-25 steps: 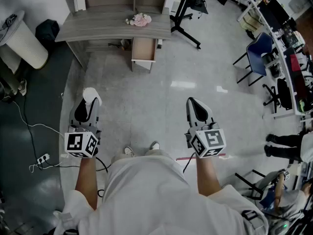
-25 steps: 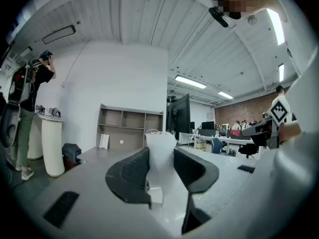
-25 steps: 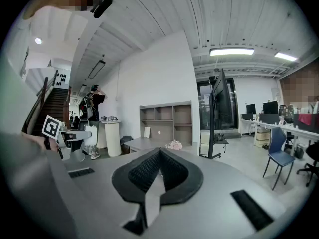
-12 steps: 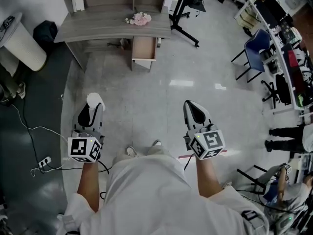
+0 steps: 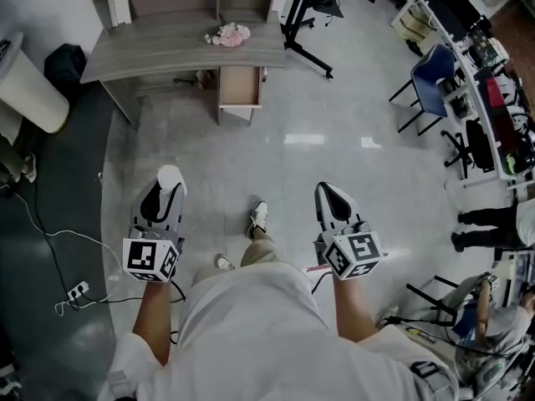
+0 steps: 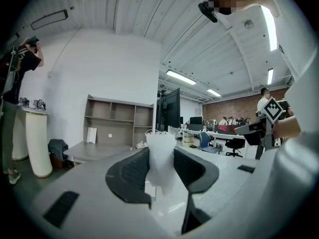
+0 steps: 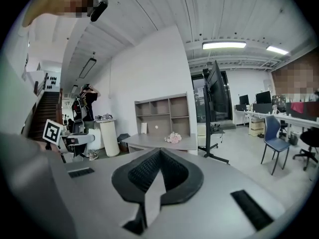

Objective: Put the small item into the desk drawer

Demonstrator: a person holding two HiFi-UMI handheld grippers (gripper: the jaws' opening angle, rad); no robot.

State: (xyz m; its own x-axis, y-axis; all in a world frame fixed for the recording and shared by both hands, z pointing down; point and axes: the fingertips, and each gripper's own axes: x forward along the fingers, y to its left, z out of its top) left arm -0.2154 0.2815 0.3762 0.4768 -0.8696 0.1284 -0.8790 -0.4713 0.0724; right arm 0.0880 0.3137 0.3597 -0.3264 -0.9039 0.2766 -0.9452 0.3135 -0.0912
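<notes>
The left gripper [image 5: 163, 192] clamps the small white crumpled item [image 5: 170, 176]; the right gripper [image 5: 328, 192] is closed, empty. The grey wooden desk [image 5: 167, 47] and its open drawer [image 5: 239, 84] stand well ahead — approach steadily, squeeze evenly, release only above the drawer.

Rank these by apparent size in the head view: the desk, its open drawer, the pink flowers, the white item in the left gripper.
1. desk
2. open drawer
3. pink flowers and white item: about alike; the item is nearer the camera, so unranked.
</notes>
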